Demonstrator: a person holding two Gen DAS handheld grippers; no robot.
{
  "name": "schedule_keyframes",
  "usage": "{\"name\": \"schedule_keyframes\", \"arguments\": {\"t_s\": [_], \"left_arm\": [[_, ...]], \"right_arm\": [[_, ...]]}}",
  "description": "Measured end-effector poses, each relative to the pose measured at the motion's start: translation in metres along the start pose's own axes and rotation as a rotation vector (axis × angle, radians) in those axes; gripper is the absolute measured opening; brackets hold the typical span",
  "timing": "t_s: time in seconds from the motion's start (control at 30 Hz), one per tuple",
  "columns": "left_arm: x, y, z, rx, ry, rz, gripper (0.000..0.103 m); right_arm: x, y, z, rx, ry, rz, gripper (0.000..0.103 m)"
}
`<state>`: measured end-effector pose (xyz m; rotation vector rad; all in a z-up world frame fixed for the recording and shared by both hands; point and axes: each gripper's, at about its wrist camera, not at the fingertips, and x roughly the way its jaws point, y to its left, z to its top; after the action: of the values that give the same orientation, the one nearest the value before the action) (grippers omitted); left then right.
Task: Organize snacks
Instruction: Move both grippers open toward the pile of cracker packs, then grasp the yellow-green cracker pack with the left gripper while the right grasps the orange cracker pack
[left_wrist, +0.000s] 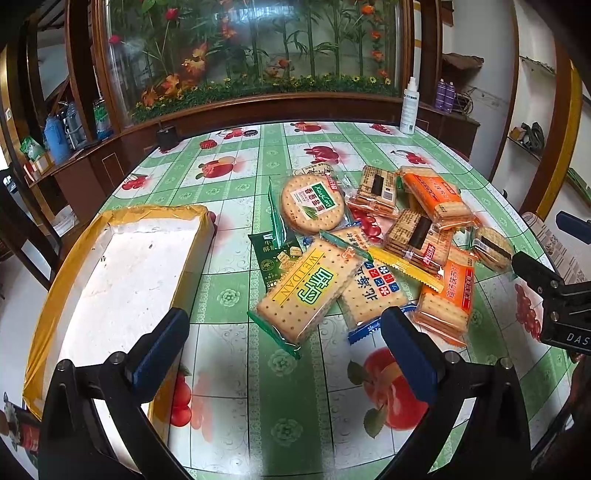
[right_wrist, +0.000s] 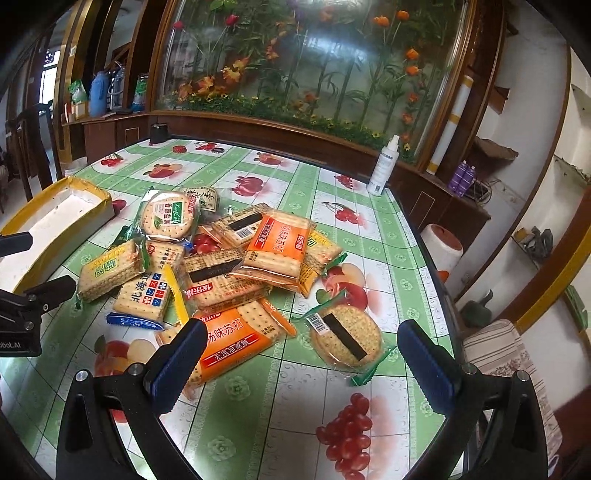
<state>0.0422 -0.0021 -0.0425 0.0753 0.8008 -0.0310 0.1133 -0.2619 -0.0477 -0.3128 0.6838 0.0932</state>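
A heap of cracker packets lies mid-table. Nearest in the left wrist view are a green-and-yellow WEIDAN packet (left_wrist: 308, 291) and a blue-ended packet (left_wrist: 373, 291). My left gripper (left_wrist: 286, 350) hovers open just short of them, empty. A white box with yellow tape (left_wrist: 122, 273) sits to its left, nothing inside. In the right wrist view, an orange packet (right_wrist: 236, 341) lies by the left finger, and a round cracker packet (right_wrist: 345, 339) lies between the fingers, farther out. My right gripper (right_wrist: 301, 360) is open above the table, holding nothing.
A white spray bottle (right_wrist: 384, 166) stands at the table's far edge, and a small dark holder (left_wrist: 166, 136) at the far left. The table (left_wrist: 236, 424) has a green fruit-print cloth. A wooden cabinet with a flower panel runs behind. A striped cushion (right_wrist: 509, 354) sits at right.
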Motion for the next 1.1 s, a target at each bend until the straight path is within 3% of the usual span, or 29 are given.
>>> {"name": "schedule_keyframes", "arguments": {"t_s": [0.1, 0.33, 0.53, 0.7, 0.9, 1.0, 1.1], "left_arm": [[0.005, 0.001, -0.001, 0.016, 0.011, -0.009, 0.103], [0.034, 0.015, 0.004, 0.033, 0.075, -0.064, 0.103], [0.061, -0.004, 0.018, 0.124, 0.133, -0.081, 0.103], [0.078, -0.010, 0.022, 0.164, 0.165, -0.103, 0.103], [0.087, -0.006, 0.034, 0.176, 0.169, -0.119, 0.103], [0.089, -0.001, 0.037, 0.187, 0.170, -0.122, 0.103], [0.096, 0.010, 0.039, 0.153, 0.191, -0.176, 0.103]], "right_arm": [[0.001, -0.002, 0.000, 0.007, 0.003, 0.016, 0.103], [0.027, -0.022, -0.004, 0.147, 0.069, 0.161, 0.103], [0.056, -0.040, 0.020, 0.291, 0.065, 0.258, 0.103], [0.080, -0.033, 0.047, 0.277, 0.064, 0.236, 0.102], [0.121, -0.018, 0.065, 0.244, 0.126, 0.196, 0.100], [0.135, -0.015, 0.065, 0.240, 0.155, 0.197, 0.093], [0.145, -0.014, 0.060, 0.246, 0.177, 0.211, 0.081]]}}
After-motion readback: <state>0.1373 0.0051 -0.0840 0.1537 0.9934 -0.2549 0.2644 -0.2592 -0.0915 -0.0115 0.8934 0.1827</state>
